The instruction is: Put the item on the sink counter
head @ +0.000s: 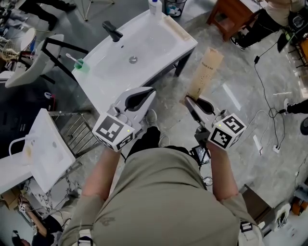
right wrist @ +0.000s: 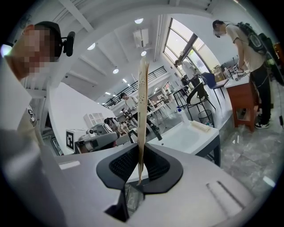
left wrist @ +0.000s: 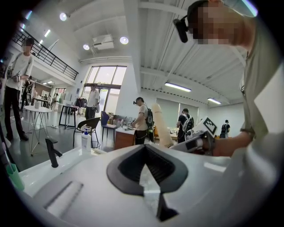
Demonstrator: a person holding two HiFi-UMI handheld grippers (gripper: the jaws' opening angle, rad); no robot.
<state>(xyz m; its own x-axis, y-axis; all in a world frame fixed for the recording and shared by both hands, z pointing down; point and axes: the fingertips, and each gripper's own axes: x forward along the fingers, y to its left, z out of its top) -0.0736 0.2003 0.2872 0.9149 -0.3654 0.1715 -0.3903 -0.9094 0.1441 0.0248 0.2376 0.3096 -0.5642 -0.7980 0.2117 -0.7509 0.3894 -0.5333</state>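
Observation:
A long flat tan paper sleeve [head: 206, 72] stands upward from my right gripper [head: 190, 102], which is shut on its lower end. In the right gripper view the paper sleeve [right wrist: 142, 106] shows edge-on between the pads. It hangs over the floor, just right of the white sink counter [head: 144, 53]. My left gripper [head: 147, 93] is shut with nothing in it, over the counter's near edge. The left gripper view shows the paper sleeve [left wrist: 160, 124] and the right gripper [left wrist: 199, 137] off to its right.
On the counter are a black faucet [head: 112, 31], a green cup [head: 79, 64] with a toothbrush and a soap bottle [head: 155, 6]. A second white basin [head: 45, 149] lies at left by a metal rack [head: 77, 132]. Wooden stool [head: 233, 14] and floor cables [head: 269, 96] lie right.

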